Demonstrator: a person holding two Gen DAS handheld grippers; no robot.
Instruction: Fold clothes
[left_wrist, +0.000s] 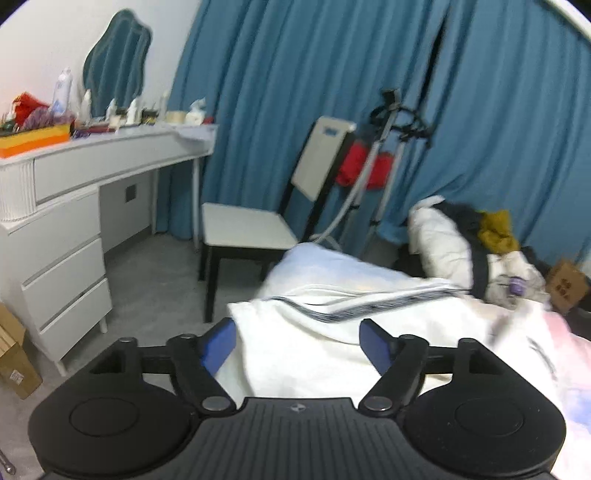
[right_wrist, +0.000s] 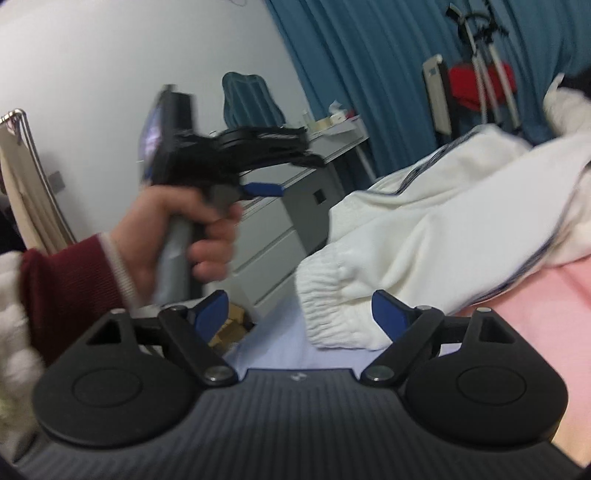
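Note:
A white garment (left_wrist: 332, 354) with a dark striped trim lies spread on the bed. My left gripper (left_wrist: 297, 341) is open, its blue fingers held above the garment, empty. In the right wrist view the same white garment (right_wrist: 424, 243) shows its ribbed elastic cuff (right_wrist: 325, 306) at the bed's near edge. My right gripper (right_wrist: 301, 314) is open with the cuff between and just beyond its fingers, nothing held. The left gripper (right_wrist: 258, 162), held in a hand with a dark red sleeve, appears blurred in the air to the left of the garment.
A pile of other clothes (left_wrist: 480, 243) lies at the bed's far right. A white chair (left_wrist: 255, 229), a white dresser (left_wrist: 74, 206) with bottles, blue curtains (left_wrist: 332, 74) and a stand with a red item (left_wrist: 369, 166) are beyond. Pink bedding (right_wrist: 535, 314) lies under the garment.

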